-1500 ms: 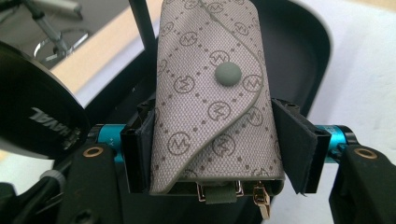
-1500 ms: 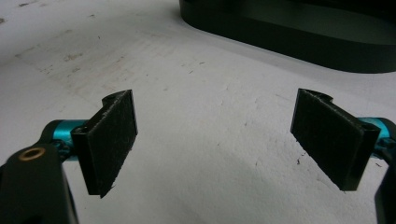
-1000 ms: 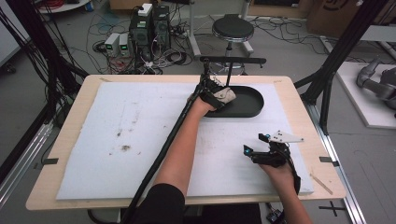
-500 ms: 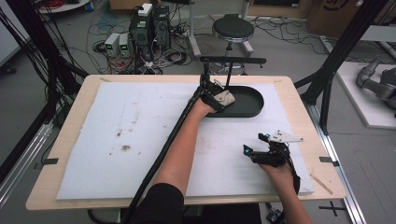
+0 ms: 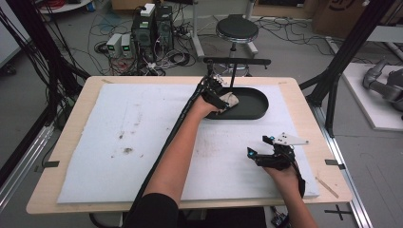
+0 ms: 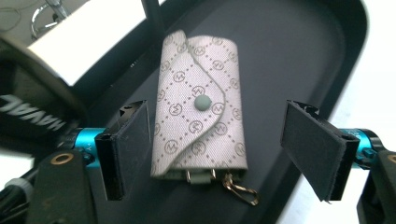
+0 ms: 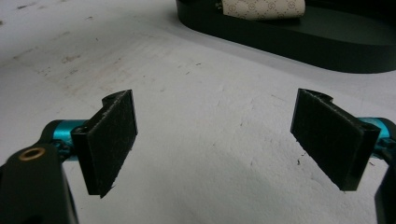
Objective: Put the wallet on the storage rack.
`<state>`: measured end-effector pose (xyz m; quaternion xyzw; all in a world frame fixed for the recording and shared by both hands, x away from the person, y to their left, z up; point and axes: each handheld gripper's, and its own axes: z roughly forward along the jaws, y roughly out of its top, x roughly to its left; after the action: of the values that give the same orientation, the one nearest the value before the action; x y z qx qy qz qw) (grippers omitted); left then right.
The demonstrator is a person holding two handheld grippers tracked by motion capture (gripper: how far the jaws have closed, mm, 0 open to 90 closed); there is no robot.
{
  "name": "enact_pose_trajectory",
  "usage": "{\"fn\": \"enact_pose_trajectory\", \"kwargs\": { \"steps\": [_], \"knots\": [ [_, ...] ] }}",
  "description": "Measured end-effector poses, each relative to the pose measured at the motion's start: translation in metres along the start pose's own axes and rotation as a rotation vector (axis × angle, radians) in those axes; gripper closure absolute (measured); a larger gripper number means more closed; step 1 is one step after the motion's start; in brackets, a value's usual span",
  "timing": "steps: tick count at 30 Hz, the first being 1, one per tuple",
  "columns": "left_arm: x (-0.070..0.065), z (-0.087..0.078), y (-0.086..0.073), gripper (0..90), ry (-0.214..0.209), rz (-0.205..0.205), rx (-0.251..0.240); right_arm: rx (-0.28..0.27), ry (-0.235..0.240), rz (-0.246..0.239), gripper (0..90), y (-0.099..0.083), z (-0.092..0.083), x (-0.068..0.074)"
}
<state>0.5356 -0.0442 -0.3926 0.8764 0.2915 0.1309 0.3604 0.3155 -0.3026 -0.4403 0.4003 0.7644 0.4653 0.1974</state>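
We see the left claw [image 6: 219,154] spread around the key pouch [image 6: 198,109] (in black tray [image 6: 299,56]); right claw [image 7: 224,144] spread over table [image 7: 196,121].

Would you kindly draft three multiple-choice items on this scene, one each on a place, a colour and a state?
1. Where does the monogram key pouch lie?
A. in the black oval tray
B. on the white mat
C. on the stool

2. What colour is the pouch's snap button?
A. red
B. grey-green
C. yellow

3. How does the left gripper stand?
A. shut on the pouch
B. open, jaws either side of the pouch
C. shut on nothing

Answers:
1 A: the left gripper view shows the dark tray floor all around the pouch.
2 B: the button looks dull grey-green against the beige fabric.
3 B: the right jaw stands well clear of the pouch, the left close by it.
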Motion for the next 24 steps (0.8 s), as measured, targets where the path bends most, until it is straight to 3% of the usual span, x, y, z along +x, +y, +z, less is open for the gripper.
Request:
{"fn": "enact_pose_trajectory", "kwargs": {
  "steps": [5, 11, 16, 19, 24],
  "knots": [
    [0.000, -0.026, -0.005, 23.6, 0.001, -0.008, -0.031, -0.005, 0.000, 0.002, 14.9, 0.000, 0.000, 0.000],
    [0.002, -0.063, -0.025, 22.1, 0.014, -0.022, -0.090, -0.004, 0.000, 0.004, 14.9, -0.001, -0.001, 0.000],
    [0.002, -0.095, -0.051, 21.1, 0.018, -0.039, -0.144, -0.008, -0.005, 0.011, 14.9, -0.001, -0.003, -0.001],
    [0.000, -0.115, -0.069, 21.0, 0.050, -0.036, -0.173, -0.005, -0.004, 0.006, 14.9, -0.001, -0.002, 0.000],
    [-0.004, -0.144, -0.095, 20.0, 0.066, -0.035, -0.202, 0.004, -0.008, 0.006, 14.8, -0.002, -0.001, -0.001]
  ]
}}
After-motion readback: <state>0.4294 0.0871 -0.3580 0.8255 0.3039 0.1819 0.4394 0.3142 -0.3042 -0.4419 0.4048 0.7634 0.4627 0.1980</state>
